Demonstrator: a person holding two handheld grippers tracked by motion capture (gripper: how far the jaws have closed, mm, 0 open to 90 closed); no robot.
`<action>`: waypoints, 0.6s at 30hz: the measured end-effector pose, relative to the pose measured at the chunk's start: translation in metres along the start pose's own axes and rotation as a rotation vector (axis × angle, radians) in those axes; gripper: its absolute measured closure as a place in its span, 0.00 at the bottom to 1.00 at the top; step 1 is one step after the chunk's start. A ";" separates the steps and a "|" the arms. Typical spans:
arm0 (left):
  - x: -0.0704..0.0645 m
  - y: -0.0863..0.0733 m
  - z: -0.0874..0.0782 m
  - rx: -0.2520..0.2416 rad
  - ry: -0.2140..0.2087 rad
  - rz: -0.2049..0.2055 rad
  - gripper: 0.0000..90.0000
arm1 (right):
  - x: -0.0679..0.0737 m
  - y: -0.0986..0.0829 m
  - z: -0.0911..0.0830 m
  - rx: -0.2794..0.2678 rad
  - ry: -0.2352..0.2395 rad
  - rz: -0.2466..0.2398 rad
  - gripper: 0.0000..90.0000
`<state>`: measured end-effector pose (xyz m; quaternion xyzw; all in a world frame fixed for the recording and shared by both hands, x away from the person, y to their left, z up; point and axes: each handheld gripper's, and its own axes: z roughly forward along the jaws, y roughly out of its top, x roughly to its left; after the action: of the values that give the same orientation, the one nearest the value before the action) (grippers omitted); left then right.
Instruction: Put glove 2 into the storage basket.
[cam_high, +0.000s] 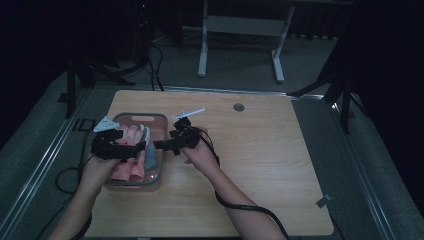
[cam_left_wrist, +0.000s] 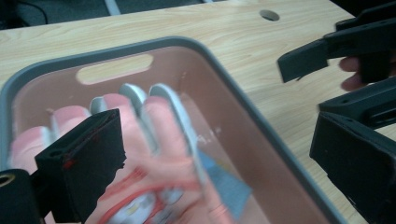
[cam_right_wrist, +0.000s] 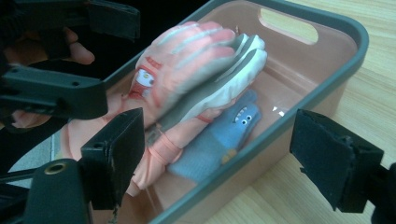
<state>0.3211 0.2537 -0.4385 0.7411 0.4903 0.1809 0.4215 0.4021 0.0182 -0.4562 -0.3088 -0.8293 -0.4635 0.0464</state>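
A pink bin with a grey rim stands at the table's left. In it lie pink gloves with grey fingers and a blue glove with a toothy face. My left gripper hovers over the bin, open. Its jaws stand wide apart around the blurred pink glove without pinching it. My right gripper is at the bin's right side, also open. Its jaws straddle the bin's wall, beside the blue glove and the pink gloves. The left gripper shows beyond them.
The wooden table stretches right of the bin, with a round cable hole near its far edge. A bit of tape hangs at the right front corner. White desk legs and dark stands rise beyond.
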 end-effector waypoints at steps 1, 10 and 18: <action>-0.003 0.000 0.001 -0.003 -0.010 0.002 0.04 | -0.001 -0.001 -0.001 0.000 0.003 -0.001 0.20; -0.045 0.002 0.012 -0.007 -0.114 0.089 0.04 | -0.008 -0.014 -0.016 -0.004 -0.008 -0.018 0.20; -0.088 -0.003 0.024 -0.014 -0.226 0.152 0.04 | -0.020 -0.034 -0.040 0.001 -0.044 -0.048 0.20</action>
<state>0.2956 0.1661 -0.4419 0.7887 0.3811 0.1311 0.4643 0.3916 -0.0363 -0.4657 -0.2986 -0.8376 -0.4571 0.0172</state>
